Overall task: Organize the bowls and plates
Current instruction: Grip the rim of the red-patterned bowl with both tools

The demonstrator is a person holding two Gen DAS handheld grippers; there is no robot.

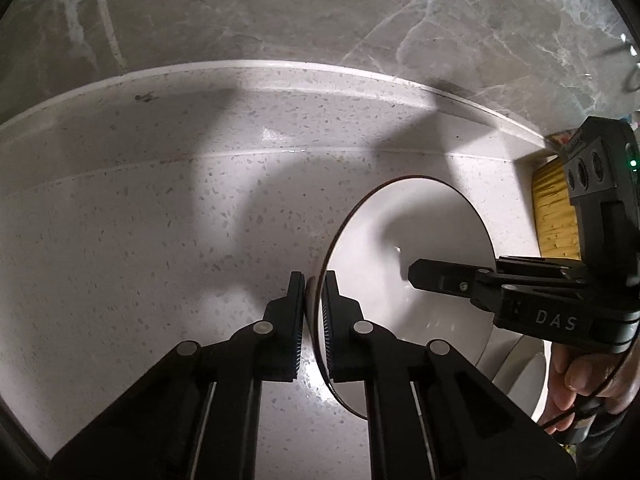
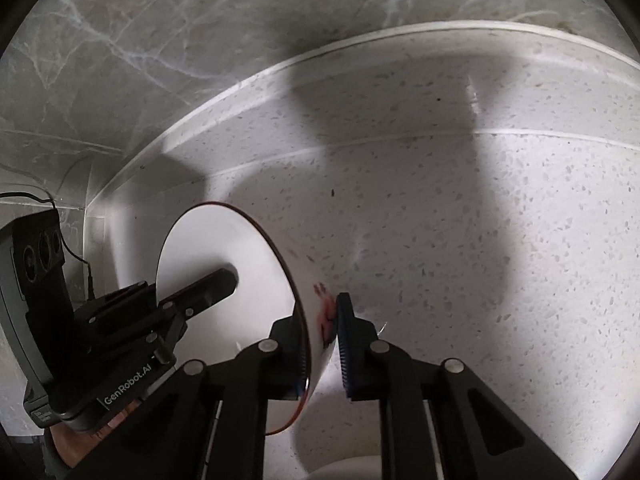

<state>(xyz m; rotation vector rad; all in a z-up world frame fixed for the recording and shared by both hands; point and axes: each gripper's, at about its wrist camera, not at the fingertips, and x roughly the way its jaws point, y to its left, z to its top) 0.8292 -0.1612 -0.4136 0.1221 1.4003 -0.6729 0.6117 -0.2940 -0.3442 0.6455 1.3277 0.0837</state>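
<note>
Both grippers are clamped on the same white bowl right now, one on each side of it: the left gripper [image 1: 313, 292] has its jaws pinched over the rim on its side, one pad inside and one outside, and the right gripper [image 2: 322, 320] is doing the same on the opposite rim, with its outer pad sitting right beside the little red mark on the bowl's wall. The bowl [image 1: 412, 240] has a thin dark line round the rim and looks glazed, so I'd guess ceramic: stiff, a bit heavy for its size, slick under the pads, and it'll chip or shatter if it slips (especially onto stone). Rim grabs like this are probably the only sensible hold, since the wall is too wide and round to span, and two opposed grips should stop it swinging. It sits tilted over the speckled worktop [image 1: 140, 220], toward the back edge where the worktop meets the marbled wall [image 1: 280, 12]. Another pale dish [image 1: 520, 372] peeks out under it, so stacking seems the plan. A yellow brush-like thing [image 1: 554, 208] sits off by the back corner.
</note>
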